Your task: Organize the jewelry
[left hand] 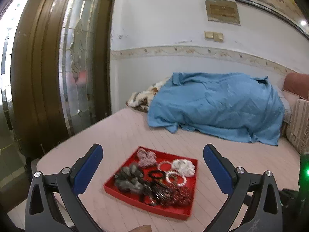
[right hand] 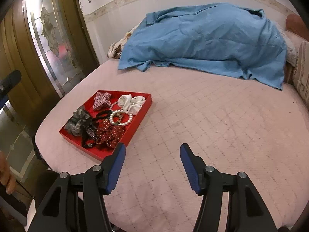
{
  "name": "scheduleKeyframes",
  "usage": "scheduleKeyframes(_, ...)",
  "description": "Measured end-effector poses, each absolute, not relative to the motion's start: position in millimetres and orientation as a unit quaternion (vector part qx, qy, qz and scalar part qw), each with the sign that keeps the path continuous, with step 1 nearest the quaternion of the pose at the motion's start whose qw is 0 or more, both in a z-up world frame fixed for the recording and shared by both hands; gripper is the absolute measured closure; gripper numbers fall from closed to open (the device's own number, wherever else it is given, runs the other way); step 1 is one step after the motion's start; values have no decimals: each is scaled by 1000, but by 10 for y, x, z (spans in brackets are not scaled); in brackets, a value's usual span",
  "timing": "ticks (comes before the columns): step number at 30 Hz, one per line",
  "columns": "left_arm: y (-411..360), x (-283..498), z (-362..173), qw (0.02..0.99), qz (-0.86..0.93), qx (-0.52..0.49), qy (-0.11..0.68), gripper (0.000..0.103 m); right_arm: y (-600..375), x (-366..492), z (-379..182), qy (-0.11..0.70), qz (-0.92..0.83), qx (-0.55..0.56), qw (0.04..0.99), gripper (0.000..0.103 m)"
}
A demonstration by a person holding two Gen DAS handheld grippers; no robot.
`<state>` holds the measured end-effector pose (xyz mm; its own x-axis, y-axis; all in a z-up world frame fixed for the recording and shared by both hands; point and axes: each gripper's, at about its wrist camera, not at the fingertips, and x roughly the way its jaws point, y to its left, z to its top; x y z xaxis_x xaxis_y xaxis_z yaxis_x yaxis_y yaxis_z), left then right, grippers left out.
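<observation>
A red tray (left hand: 173, 211) lies on the pink bed near its front left corner; it also shows in the right wrist view (right hand: 138, 121). It holds a grey scrunchie (left hand: 128, 177), a striped pink scrunchie (right hand: 101, 100), a white scrunchie (left hand: 183, 166), pearl bracelets (right hand: 120, 118), a black hair tie (left hand: 155, 175) and a red dotted scrunchie (right hand: 111, 133). My left gripper (left hand: 152, 154) is open and empty, held above and in front of the tray. My right gripper (right hand: 152, 152) is open and empty, over bare bedding to the right of the tray.
A crumpled blue sheet (left hand: 216, 106) covers a heap at the back of the bed (right hand: 212, 135). A wooden door with leaded glass (left hand: 77, 58) stands to the left. Cushions (left hand: 297, 116) line the right edge. The bed's front left edge drops off beside the tray.
</observation>
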<state>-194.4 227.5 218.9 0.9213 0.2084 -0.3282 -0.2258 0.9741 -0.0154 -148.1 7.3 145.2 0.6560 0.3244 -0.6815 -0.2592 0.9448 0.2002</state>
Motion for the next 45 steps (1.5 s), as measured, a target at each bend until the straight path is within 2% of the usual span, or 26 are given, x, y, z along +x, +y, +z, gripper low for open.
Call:
scheduleKeyframes(6, 2054, -1837, 2000, 969, 73, -21, 237, 0, -47, -1541, 1435, 374, 145, 37, 915, 37)
scheduleKeyframes(8, 1986, -1790, 1952, 964, 74, -9, 257, 0, -88, -1558, 1426, 371, 142, 38, 917, 33)
scheduleKeyframes(18, 1880, -1672, 1708, 951, 73, 0, 300, 0, -232, -1522, 1340, 379, 121, 44, 916, 31)
scheduleKeyframes(35, 2160, -1541, 1367, 931, 108, -4, 350, 0, 45, -1519, 1233, 398, 123, 5, 909, 29)
scheduleKeyframes(45, 2247, -1550, 1300, 931, 101, -12, 352, 0, 211, -1563, 1253, 391, 118, -28, 912, 27)
